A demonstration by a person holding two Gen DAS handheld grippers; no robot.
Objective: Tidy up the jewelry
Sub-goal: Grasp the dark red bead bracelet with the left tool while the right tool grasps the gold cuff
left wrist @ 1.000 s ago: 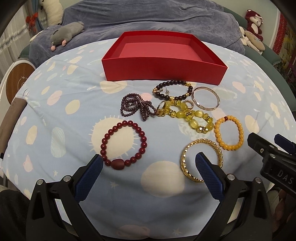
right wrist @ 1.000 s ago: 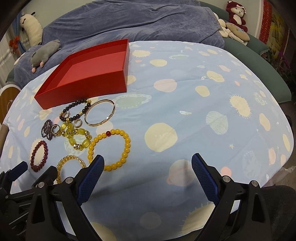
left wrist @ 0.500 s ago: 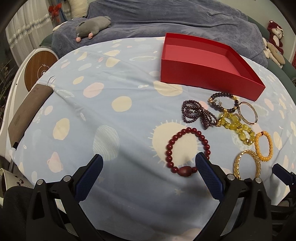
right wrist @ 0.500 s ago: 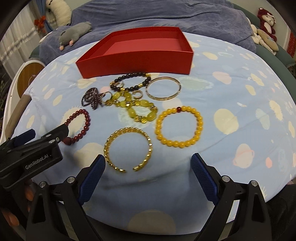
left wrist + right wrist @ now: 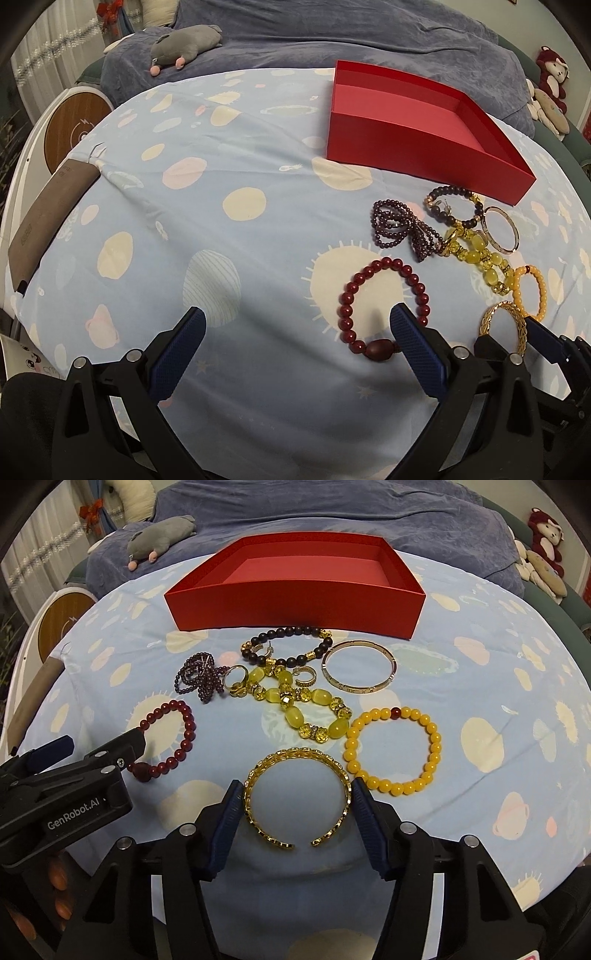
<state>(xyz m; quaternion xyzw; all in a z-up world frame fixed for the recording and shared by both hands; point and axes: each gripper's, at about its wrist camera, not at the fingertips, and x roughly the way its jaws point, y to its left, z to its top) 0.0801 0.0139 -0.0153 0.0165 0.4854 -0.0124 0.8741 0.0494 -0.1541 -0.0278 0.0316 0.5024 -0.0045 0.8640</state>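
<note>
Jewelry is lying spread over the patterned bedsheet [image 5: 480, 635], all of it outside the red box [image 5: 295, 602], which is standing empty just behind the pile, so the sorting is barely beginning. The right gripper [image 5: 297, 805] is closing its jaws around the open gold cuff [image 5: 297, 794], a blue pad at each side of it (whether the pads are pressing yet is hard to judge). The left gripper [image 5: 295, 339] is hovering with jaws spread wide and nothing between them, its right finger sitting over the dark red bead bracelet [image 5: 384, 302]. Waiting near the cuff are the yellow bead bracelet [image 5: 393, 751], the chunky yellow-green strand [image 5: 295, 705], the thin metal bangle [image 5: 358, 672], the purple bead tangle [image 5: 197, 679] and the dark bead bracelet [image 5: 288, 646]. Every piece is yet to go in.
</note>
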